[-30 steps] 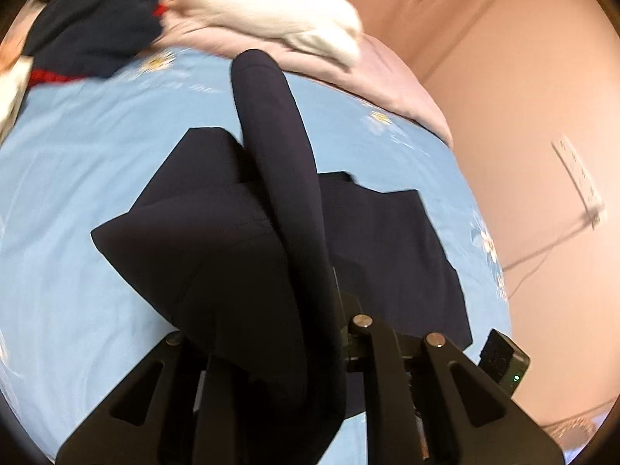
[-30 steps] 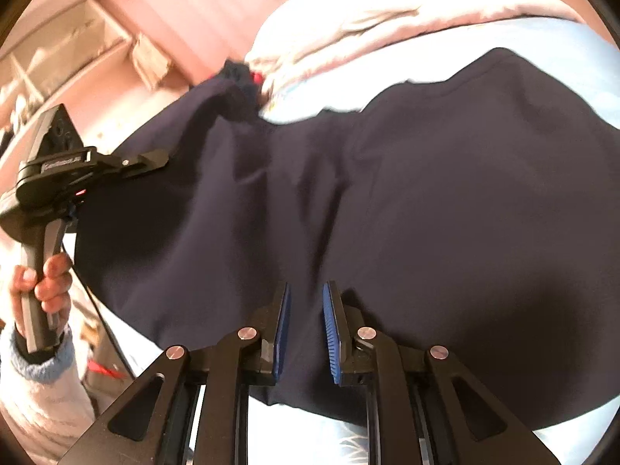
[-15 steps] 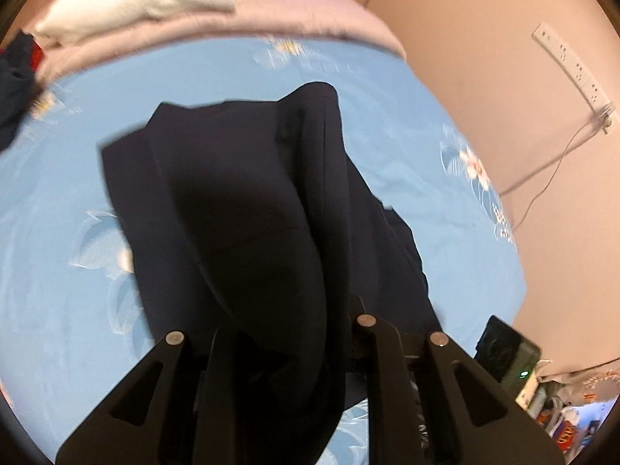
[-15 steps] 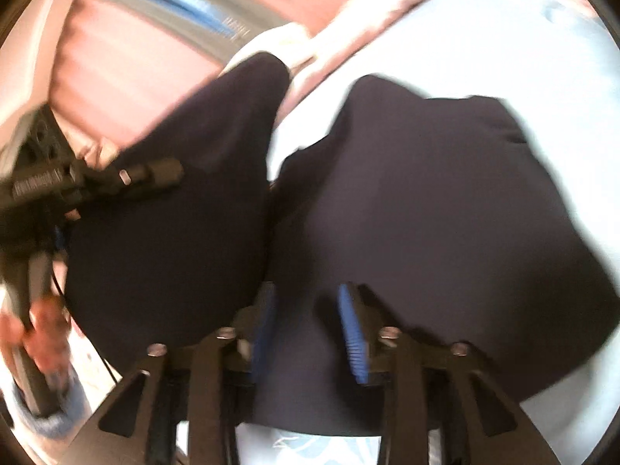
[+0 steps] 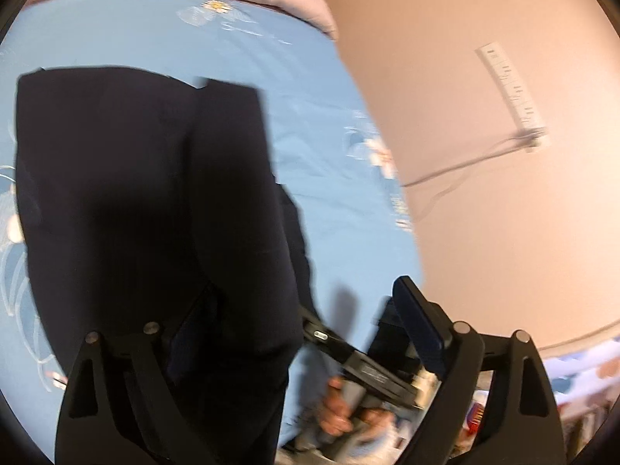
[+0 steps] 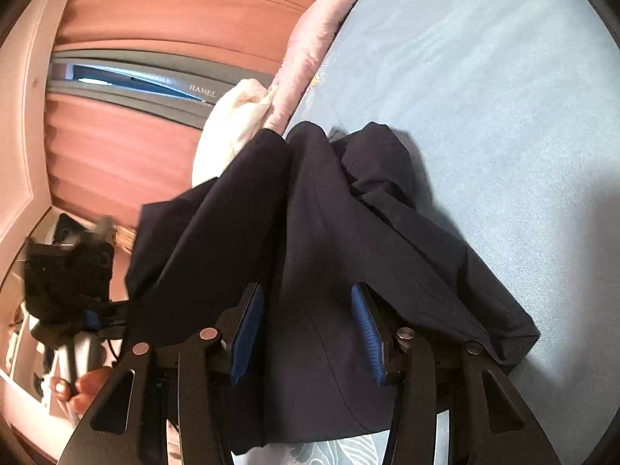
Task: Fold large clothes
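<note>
Dark navy garment (image 5: 147, 201) lies folded, creased on the bed (image 5: 116, 35); both grippers' jaws opening, unclamped

Both tools' jaws are opening, dark garment (image 5: 155, 193) now folded narrower.

The left black plastic claw (image 5: 306, 333) has two thick arms with round silver screws. Its finger (image 5: 420, 325) at 4 o'clock wears a dark blue pad. The right black plastic claw (image 6: 306, 333) has bright blue ridged pads (image 6: 366, 333) and silver screws too. Its black handle carries small white writing.
</note>
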Demonstrator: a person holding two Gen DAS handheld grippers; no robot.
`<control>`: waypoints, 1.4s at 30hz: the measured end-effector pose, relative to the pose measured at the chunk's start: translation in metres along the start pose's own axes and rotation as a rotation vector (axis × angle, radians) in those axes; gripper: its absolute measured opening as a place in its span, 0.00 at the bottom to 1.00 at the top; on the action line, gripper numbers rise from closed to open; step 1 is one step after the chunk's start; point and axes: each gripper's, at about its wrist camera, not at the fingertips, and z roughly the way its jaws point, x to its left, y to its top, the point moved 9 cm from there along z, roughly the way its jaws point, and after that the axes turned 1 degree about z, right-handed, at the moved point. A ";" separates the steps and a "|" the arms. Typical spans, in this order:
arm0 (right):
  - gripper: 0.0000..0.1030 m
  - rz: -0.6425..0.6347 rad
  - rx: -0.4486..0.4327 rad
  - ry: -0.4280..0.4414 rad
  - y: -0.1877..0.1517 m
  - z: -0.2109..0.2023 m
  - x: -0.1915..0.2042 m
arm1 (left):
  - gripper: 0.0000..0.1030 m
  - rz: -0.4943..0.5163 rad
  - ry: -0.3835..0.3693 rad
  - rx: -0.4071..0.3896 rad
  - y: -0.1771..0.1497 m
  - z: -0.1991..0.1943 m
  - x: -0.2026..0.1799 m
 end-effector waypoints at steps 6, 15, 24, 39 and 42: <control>0.48 0.016 0.001 0.008 0.018 -0.008 0.002 | 0.87 0.052 -0.143 -0.082 0.002 -0.039 -0.030; 0.61 0.117 0.013 0.151 0.015 -0.045 -0.003 | 0.87 0.096 0.321 -0.144 -0.043 -0.054 0.074; 0.73 0.022 0.072 0.180 0.019 -0.038 0.037 | 0.87 0.010 0.395 -0.128 -0.093 -0.039 0.142; 0.34 -0.260 0.234 -0.165 0.013 0.024 0.036 | 0.88 -0.043 0.341 -0.100 -0.106 -0.033 0.148; 0.24 -0.299 0.223 -0.214 0.010 0.024 0.032 | 0.89 -0.049 0.337 -0.093 -0.107 -0.033 0.146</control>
